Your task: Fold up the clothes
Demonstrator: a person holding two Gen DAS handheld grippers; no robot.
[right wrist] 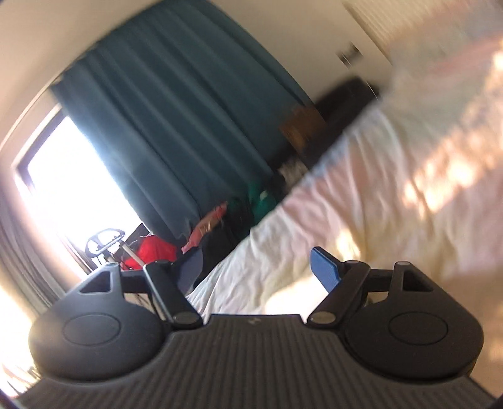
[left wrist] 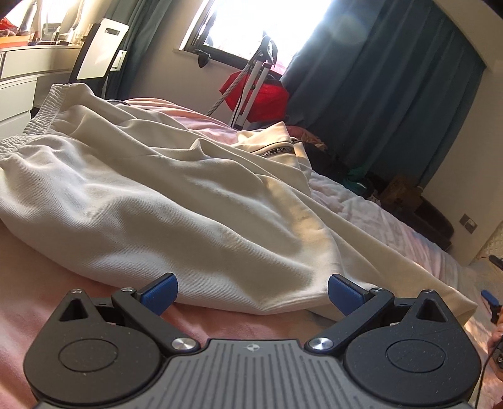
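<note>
A cream-white pair of trousers (left wrist: 163,195) with an elastic waistband (left wrist: 47,110) at the far left lies crumpled on the pink bed cover (left wrist: 63,283). My left gripper (left wrist: 251,291) is open and empty, low over the bed, its blue pads just short of the garment's near edge. My right gripper (right wrist: 253,270) is open and empty, tilted and blurred, above pale bedding (right wrist: 361,204). Its blue tip also shows at the right edge of the left wrist view (left wrist: 492,300).
Teal curtains (left wrist: 377,88) and a bright window (left wrist: 251,22) stand behind the bed. A red bag (left wrist: 261,97) with a white stand sits by the window. A white desk and chair (left wrist: 100,50) are at the far left. Dark clutter (left wrist: 393,188) lies on the floor beyond the bed.
</note>
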